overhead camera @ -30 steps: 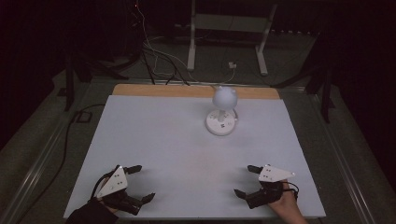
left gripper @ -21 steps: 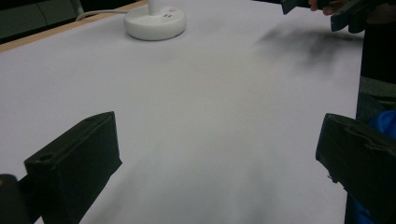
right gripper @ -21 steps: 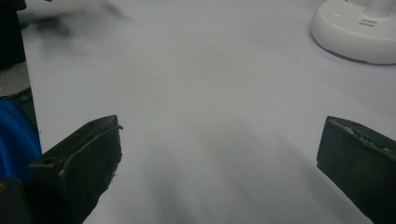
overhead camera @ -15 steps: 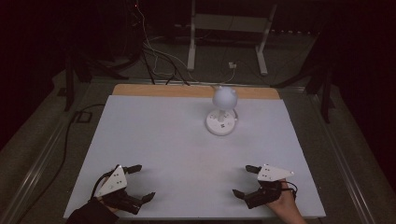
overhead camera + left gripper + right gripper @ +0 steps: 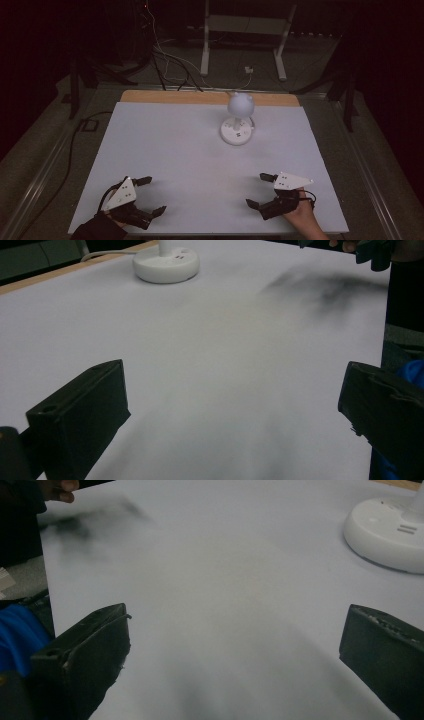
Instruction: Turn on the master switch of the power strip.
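A small white desk lamp [image 5: 239,120] with a round head and a round base stands at the back middle of the white table [image 5: 180,150]. Its base [image 5: 166,263] sits far off in the left gripper view and at the upper right [image 5: 387,527] in the right gripper view. My left gripper [image 5: 149,195] rests near the table's front left corner, open, nothing between its jaws. My right gripper [image 5: 259,190] rests near the front right, also open and empty. Both sets of black jaws stand wide apart over bare tabletop.
A wooden strip [image 5: 200,97] runs along the table's far edge. Behind the table, cables [image 5: 165,55] and a metal stand [image 5: 242,35] lie on the dark floor. A black cable [image 5: 75,145] trails past the left side. A blue sleeve [image 5: 17,630] shows at the left of the right gripper view.
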Tool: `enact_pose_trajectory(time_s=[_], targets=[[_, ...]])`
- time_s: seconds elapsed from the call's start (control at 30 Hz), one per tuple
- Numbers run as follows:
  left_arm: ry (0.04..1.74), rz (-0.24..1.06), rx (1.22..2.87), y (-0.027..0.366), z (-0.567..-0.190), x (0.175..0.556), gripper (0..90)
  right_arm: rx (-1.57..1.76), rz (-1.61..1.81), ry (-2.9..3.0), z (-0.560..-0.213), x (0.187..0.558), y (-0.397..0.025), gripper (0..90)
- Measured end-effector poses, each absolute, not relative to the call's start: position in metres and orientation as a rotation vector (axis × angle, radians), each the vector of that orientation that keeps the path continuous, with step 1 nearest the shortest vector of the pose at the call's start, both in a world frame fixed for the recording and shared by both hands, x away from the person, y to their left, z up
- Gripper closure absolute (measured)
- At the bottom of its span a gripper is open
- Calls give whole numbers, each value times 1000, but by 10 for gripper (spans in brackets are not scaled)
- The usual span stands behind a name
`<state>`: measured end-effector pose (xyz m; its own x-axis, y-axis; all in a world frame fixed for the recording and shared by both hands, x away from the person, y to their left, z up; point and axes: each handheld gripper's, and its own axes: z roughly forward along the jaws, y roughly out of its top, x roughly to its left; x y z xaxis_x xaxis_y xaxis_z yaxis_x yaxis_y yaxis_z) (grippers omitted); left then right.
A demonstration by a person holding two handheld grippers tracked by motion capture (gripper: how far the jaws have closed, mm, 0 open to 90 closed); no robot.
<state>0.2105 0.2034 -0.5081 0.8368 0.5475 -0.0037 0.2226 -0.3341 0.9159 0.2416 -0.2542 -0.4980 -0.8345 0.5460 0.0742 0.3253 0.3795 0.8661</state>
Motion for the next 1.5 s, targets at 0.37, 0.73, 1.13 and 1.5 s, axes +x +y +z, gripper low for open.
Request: enact_pose_trajectory(time_s=[0.37, 0.73, 1.13, 1.5], targets=[[573, 369, 1918, 204, -508, 211, 2, 762, 1464, 2398, -487, 251, -248, 0], [573, 372, 1922, 204, -508, 211, 2, 770, 1497, 2364, -471, 266, -244, 0], [574, 371, 1920, 204, -508, 211, 2, 797, 1508, 2319, -460, 283, -244, 0], [571, 367, 1922, 204, -508, 211, 2, 847, 1493, 2250, -452, 297, -247, 0]])
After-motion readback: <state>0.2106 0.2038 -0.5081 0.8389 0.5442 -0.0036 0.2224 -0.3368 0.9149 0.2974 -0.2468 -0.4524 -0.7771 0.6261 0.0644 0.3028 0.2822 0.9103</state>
